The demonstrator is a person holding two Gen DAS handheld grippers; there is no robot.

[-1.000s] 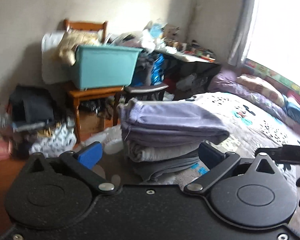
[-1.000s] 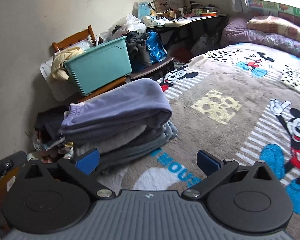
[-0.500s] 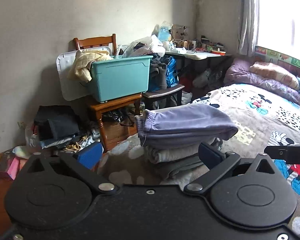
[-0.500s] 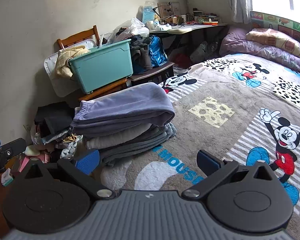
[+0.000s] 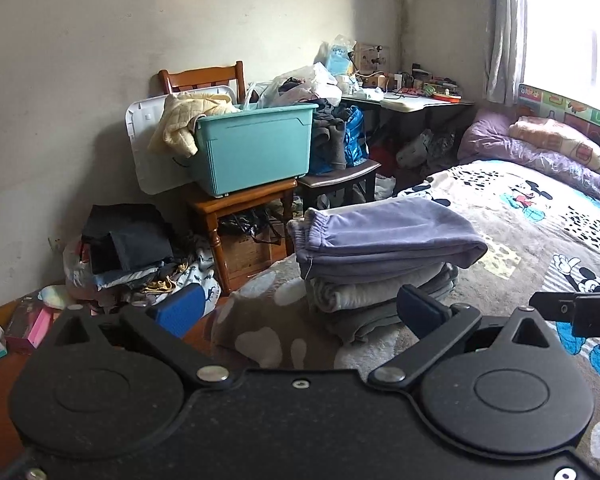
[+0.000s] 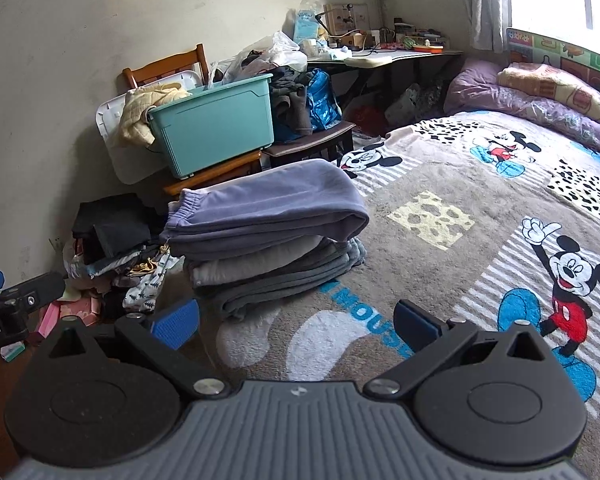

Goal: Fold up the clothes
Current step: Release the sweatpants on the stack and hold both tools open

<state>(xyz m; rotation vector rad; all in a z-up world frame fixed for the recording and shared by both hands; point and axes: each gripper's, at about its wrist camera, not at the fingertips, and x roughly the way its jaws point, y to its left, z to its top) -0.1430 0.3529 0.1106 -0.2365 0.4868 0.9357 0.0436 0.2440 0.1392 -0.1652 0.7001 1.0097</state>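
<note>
A stack of folded clothes (image 5: 384,268) lies at the corner of the bed, with folded lavender sweatpants (image 5: 384,232) on top and grey garments under them. The stack also shows in the right wrist view (image 6: 268,240). My left gripper (image 5: 300,312) is open and empty, held back from the stack. My right gripper (image 6: 296,320) is open and empty, a short way in front of the stack over the Mickey Mouse blanket (image 6: 480,240).
A teal bin (image 5: 256,152) with a yellow garment stands on a wooden chair (image 5: 236,208) beside the bed. A pile of dark clothes (image 5: 128,244) lies on the floor at left. A cluttered desk (image 5: 412,100) and pillows (image 5: 548,144) stand behind.
Both grippers have drawn back from the stack, so it looks smaller and farther. The stack itself has not moved. Both grippers stay open.
</note>
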